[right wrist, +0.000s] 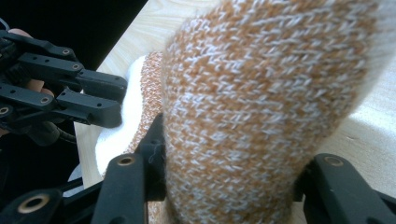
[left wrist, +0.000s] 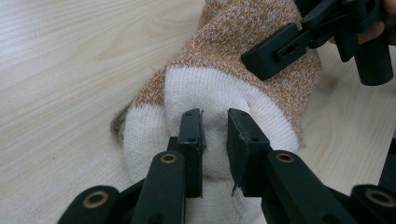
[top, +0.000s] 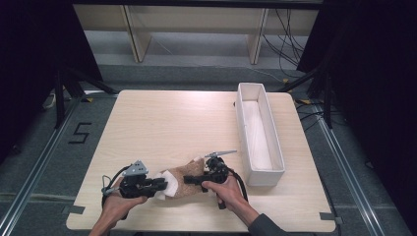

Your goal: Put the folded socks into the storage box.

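A brown-and-white knitted sock (top: 183, 176) lies on the wooden table (top: 162, 123) near its front edge. My left gripper (top: 164, 186) comes at it from the left, and its jaws (left wrist: 215, 116) are shut on a fold of the sock's white end (left wrist: 210, 88). My right gripper (top: 191, 180) comes from the right. Its jaws (right wrist: 233, 149) straddle the brown speckled part (right wrist: 257, 70), which fills the gap and touches both pads. In the right gripper view, the left gripper (right wrist: 116, 102) shows at the left, against the white end. A hand holds each gripper.
A long white open box (top: 245, 128) stands lengthwise on the right side of the table, just right of my right gripper. Beyond the table's edges are grey floor and black frame posts. The table's front edge runs close under both hands.
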